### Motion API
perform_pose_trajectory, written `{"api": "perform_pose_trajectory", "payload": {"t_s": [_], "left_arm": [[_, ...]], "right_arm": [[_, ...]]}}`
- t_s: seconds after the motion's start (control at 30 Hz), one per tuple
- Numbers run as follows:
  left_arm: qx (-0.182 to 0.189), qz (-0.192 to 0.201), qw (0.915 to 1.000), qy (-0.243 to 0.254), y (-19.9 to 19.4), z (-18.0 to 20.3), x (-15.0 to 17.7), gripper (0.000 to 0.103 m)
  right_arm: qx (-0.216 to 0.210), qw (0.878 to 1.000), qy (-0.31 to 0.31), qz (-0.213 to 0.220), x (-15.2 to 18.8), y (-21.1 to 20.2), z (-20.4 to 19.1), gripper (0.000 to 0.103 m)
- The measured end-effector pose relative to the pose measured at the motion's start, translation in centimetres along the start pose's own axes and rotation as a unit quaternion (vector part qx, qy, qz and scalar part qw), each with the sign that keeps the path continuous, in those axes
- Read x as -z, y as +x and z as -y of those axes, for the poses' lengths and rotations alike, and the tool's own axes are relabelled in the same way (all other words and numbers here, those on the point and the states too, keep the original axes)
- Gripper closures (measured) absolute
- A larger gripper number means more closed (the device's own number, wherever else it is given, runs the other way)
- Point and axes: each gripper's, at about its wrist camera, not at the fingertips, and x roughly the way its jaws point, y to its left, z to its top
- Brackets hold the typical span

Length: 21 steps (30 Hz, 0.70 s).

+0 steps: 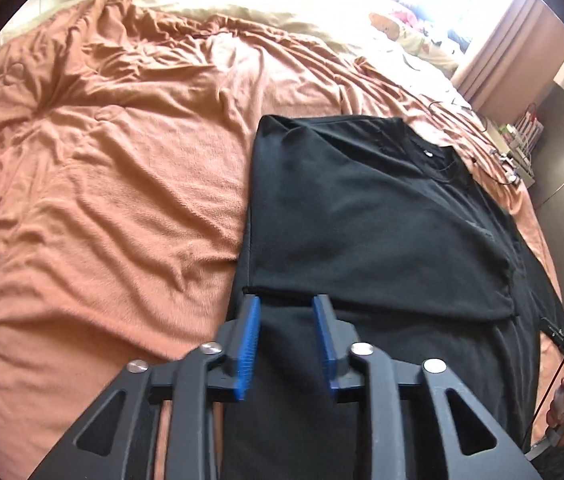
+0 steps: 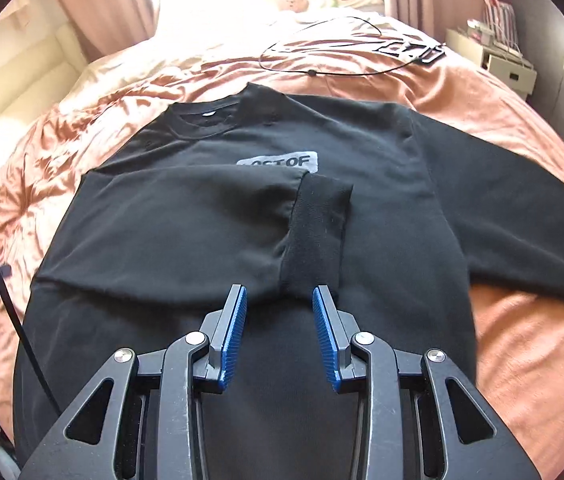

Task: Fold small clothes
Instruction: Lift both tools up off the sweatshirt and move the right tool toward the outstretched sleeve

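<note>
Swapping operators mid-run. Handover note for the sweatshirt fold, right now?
Left gripper: open, empty, over the sweatshirt's left side.
Right gripper: open, empty, at the folded sleeve's cuff.
Black sweatshirt: front up on the orange bedspread.
Done: one sleeve folded across the chest, partly covering the logo.
Left: other sleeve lies spread out to the side; fold it in, then likely the body.

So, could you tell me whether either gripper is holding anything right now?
Nothing is held: the left gripper and right gripper are both open above the black long-sleeved sweatshirt.
</note>
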Motion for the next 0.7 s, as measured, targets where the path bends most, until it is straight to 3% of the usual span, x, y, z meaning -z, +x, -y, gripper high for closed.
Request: {"api": "perform_pose_trajectory", "payload": {"t_s": [0.2, 0.27, 0.3, 0.33, 0.5, 0.7], "left_arm": [[-0.002, 0.051, 0.9985, 0.02, -4.4, 1.9, 2.4, 0.027], [-0.005, 0.062, 0.9976, 0.03, -5.6, 2.6, 3.4, 0.015], [-0.01, 0.072, 0.9968, 0.034, -6.4, 3.0, 3.9, 0.007], [-0.015, 0.082, 0.9959, 0.035, -7.2, 3.4, 4.4, 0.0], [-0.015, 0.113, 0.9924, 0.045, -10.1, 4.8, 6.5, 0.0], [-0.007, 0.127, 0.9904, 0.053, -12.8, 6.3, 8.6, 0.0]], "right_arm": [[0.002, 1.0, -0.004, 0.012, 1.9, -4.9, 0.3, 0.069], [0.005, 1.0, -0.007, 0.015, 2.4, -6.5, 0.2, 0.05], [0.011, 1.0, -0.011, 0.02, 2.7, -7.2, 0.1, 0.029], [0.017, 0.999, -0.015, 0.027, 3.0, -8.0, 0.0, 0.016], [0.015, 0.999, -0.013, 0.031, 4.6, -10.7, -0.1, 0.0], [0.022, 0.998, -0.023, 0.058, 6.7, -14.8, -0.2, 0.0]]}}
